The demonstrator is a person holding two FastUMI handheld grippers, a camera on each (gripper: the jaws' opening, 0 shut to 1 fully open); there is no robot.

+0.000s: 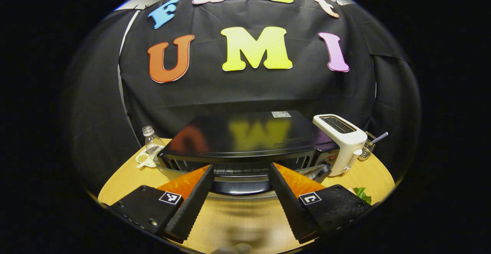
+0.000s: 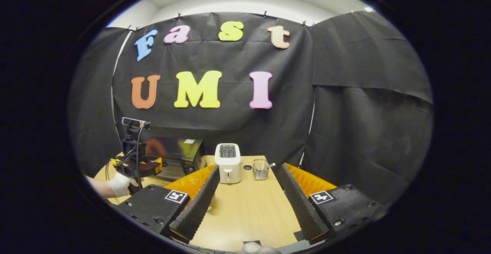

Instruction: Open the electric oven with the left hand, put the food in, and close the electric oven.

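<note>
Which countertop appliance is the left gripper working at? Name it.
The black electric oven, low and wide, lies directly ahead of the open left gripper. The white toaster, upright with top slots, stands off to its side.

glossy black oven (image 1: 245, 135), wood-grain table (image 2: 249, 211)

White toaster (image 2: 228, 162) stands upright mid-tabletop (image 2: 249, 211), slots up. At its three o'clock, just beside, a small wire basket (image 2: 260, 169) holds a utensil leaning toward two o'clock. A clear bottle (image 1: 152, 143) sits at the tabletop's nine o'clock edge.
</note>
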